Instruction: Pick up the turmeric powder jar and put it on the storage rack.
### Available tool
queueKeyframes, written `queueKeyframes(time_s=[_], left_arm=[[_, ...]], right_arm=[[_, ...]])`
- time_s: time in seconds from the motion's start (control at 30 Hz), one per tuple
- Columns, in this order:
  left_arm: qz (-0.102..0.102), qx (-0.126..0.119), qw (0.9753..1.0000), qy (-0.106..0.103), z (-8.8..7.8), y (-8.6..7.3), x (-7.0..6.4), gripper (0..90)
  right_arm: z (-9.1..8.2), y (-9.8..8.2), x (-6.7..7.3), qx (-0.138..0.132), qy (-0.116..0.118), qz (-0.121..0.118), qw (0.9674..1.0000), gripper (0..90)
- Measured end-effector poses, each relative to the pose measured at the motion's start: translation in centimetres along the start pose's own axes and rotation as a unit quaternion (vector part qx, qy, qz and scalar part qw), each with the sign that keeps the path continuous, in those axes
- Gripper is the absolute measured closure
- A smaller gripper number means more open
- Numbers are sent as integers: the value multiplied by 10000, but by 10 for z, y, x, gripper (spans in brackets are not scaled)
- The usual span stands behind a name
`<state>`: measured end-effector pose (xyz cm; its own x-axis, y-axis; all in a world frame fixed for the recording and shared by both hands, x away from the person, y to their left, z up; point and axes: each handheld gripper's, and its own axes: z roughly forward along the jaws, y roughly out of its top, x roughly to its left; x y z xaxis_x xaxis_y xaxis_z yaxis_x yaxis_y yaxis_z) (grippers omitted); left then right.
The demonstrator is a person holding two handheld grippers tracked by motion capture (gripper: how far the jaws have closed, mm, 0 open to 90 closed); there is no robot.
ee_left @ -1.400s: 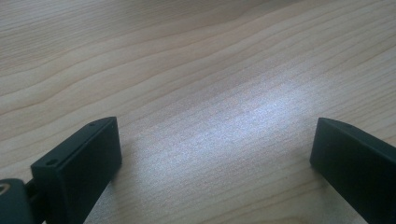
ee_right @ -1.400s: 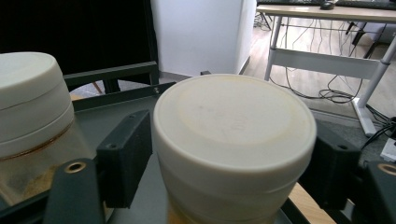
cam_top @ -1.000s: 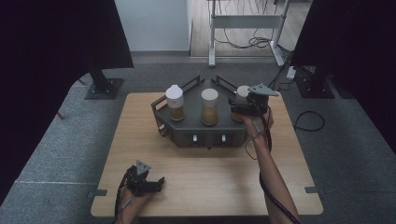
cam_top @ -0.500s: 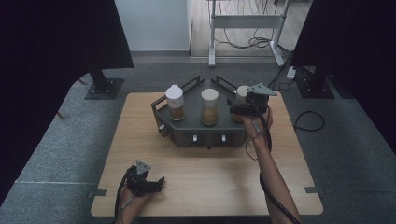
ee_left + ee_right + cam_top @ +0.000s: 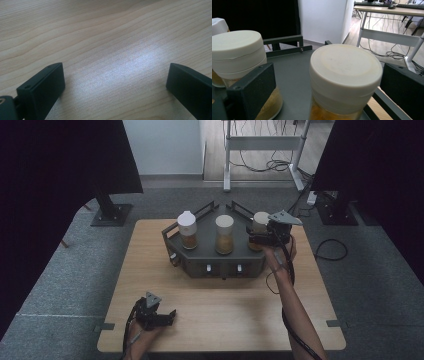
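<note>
Item: round white-lidded glass jar of amber-yellow contents (image 5: 344, 80), rightmost of three, stood upright at the right end of the dark grey angular metal tray (image 5: 200, 254) on my pale wooden table (image 5: 225, 315). My right gripper (image 5: 329, 82) had just been opening; its jaws stood wide either side of the jar, pads clear of it. My left gripper (image 5: 156, 314) rested open, holding nothing, near the table's front edge. Judged: grasp not yet made, lifting left.
</note>
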<state>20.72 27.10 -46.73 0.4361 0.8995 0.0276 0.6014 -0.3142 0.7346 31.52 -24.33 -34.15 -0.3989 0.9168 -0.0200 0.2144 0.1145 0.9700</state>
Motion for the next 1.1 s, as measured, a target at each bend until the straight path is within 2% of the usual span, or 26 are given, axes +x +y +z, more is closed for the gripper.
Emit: queueKeyframes(time_s=[0.47,0.77,1.1], left_arm=[[-2,-2,10000,0,0,0,0,15],[-1,-2,10000,0,0,0,0,15],[-3,-4,10000,1,0,0,0,15]], right_arm=[[-19,-3,-3,4,-46,-32,10000,0],[-35,-9,-7,-39,-13,-96,9999,1],[-45,-12,-10,-32,21,-109,9999,0]])
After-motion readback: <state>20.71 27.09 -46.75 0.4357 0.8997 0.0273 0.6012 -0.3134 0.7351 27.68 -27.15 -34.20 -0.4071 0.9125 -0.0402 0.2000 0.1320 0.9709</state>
